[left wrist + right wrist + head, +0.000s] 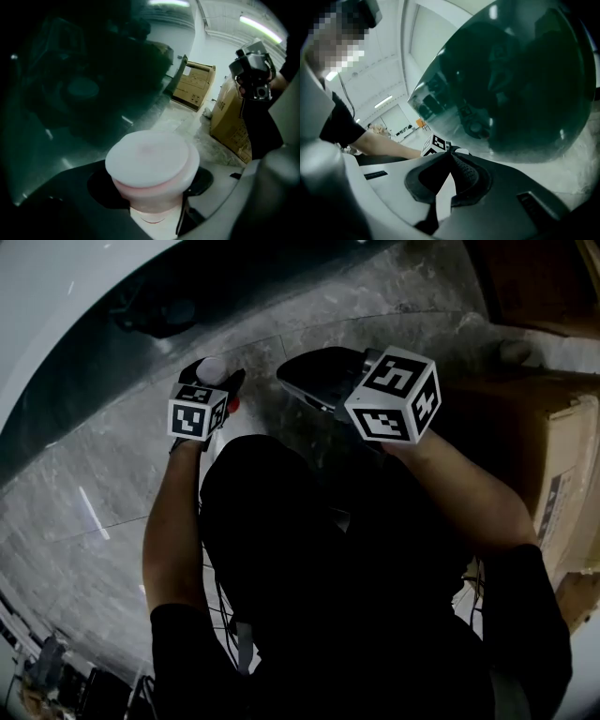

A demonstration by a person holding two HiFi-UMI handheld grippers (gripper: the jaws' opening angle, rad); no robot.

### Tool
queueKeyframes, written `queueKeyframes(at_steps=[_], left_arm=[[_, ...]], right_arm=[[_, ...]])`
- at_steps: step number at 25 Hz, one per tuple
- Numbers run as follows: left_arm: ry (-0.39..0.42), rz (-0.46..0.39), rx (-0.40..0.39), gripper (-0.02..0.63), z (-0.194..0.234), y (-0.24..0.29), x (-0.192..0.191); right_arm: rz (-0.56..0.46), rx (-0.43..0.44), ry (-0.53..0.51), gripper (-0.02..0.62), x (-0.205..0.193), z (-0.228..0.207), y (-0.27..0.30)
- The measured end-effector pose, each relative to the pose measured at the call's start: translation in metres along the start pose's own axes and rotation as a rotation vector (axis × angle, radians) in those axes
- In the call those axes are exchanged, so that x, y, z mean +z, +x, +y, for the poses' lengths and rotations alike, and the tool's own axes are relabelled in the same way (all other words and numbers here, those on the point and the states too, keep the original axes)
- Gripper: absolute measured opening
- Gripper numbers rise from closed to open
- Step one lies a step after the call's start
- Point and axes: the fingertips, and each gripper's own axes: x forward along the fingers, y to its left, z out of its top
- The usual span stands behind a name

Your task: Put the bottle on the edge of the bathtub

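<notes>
The task seems only part done: the left tool (213,381) is clenched on a pale pink bottle (149,161) – white cap on, contents unseen – held above the grey floor (103,493) near the dark glossy bathtub (94,362), not yet on its edge, while the right tool (449,180) is closed on nothing.

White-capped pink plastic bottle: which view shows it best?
Left gripper view: the white-capped pink plastic bottle fills the centre, clamped between the jaws. Head view shows only its cap above the marker cube. Right gripper view shows no clear sight of it.
</notes>
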Motion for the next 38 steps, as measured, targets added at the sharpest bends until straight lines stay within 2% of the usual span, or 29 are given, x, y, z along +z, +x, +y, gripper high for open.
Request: queueKeyframes(at_steps=[3,6,10,16,20,23,26,32,38], left_arm=[[0.006,0.009,-0.004,0.294,-0.003,0.011,-0.006],[0.013,0.003,0.005,0.295,-0.001,0.018,-0.005],[-0.055,-0.028,0.015,0.295,0.006,0.018,-0.003],[-0.043,-0.019,0.040,0.296,0.007,0.026,-0.014],[-0.109,-0.064,0.080,0.298,0.015,0.024,-0.008],[-0.161,-0.132,0.121,0.298,0.022,0.019,-0.001],[-0.194,-0.159,0.126,0.299,0.022,0.014,-0.004],[-0.127,-0.141,0.128,0.302,0.007,-0.003,-0.016],[0.023,-0.171,0.108,0.302,-0.020,-0.023,0.017]], right_arm=[[0.044,-0.013,-0.074,0.028,-0.009,0.006,0.001],[0.066,-0.026,-0.081,0.028,-0.015,0.003,-0.001],[0.079,-0.049,-0.081,0.028,-0.021,-0.005,-0.004],[0.098,-0.038,-0.084,0.028,-0.026,-0.007,0.000],[0.115,-0.029,-0.083,0.028,-0.032,-0.005,0.003],[0.127,-0.026,-0.091,0.028,-0.038,-0.006,0.003],[0.130,-0.027,-0.095,0.028,-0.041,-0.010,-0.001],[0.111,-0.026,-0.073,0.028,-0.037,-0.019,-0.005],[0.116,0.029,-0.086,0.028,-0.035,-0.009,0.007]])
